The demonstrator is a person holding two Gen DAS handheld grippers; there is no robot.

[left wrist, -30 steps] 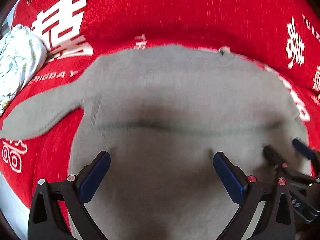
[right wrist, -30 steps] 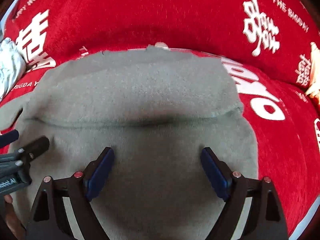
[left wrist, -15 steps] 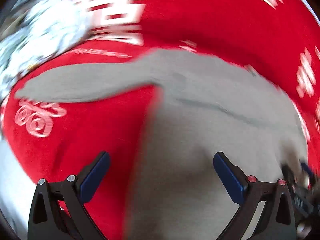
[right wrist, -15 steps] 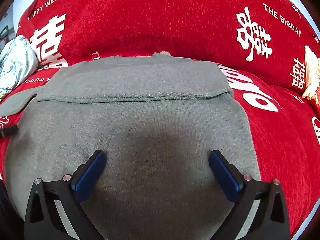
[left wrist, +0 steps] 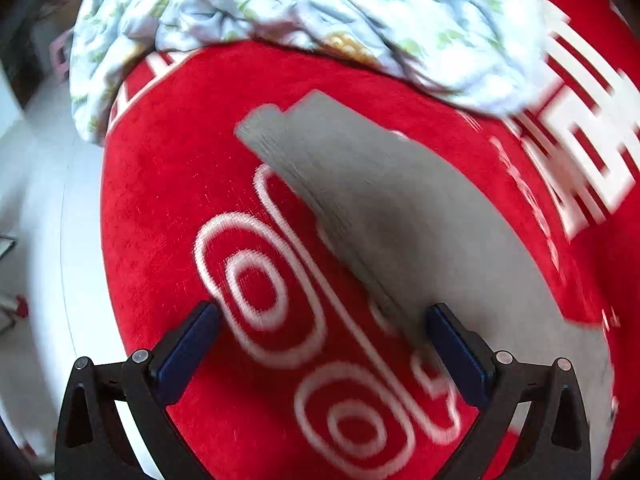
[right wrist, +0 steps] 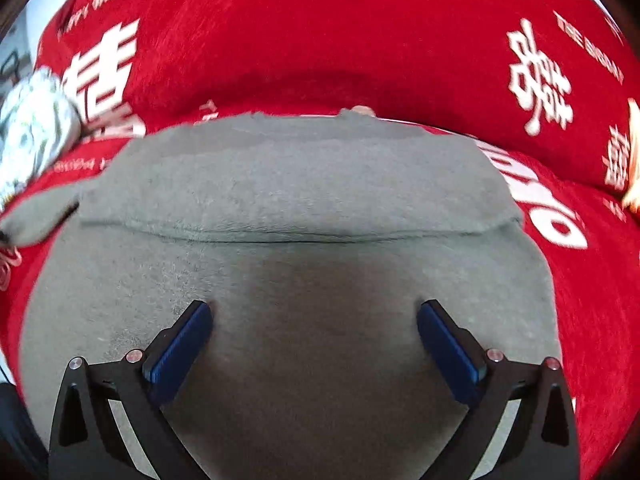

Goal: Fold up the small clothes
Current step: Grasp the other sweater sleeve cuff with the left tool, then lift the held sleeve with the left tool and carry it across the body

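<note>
two grippers, both with jaws spread wide and gripping nothing: the right gripper, having just finished opening, hangs over the body of one grey sweater spread on a red printed cover; the left gripper hangs beside its one outstretched sleeve. beyond the sleeve, one crumpled floral cloth.

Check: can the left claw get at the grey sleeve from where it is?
Probably yes. The left claw is open over the red cover, and the grey sleeve lies flat just ahead with nothing on it. The floral bedding sits beyond the cuff, clear of it.
</note>
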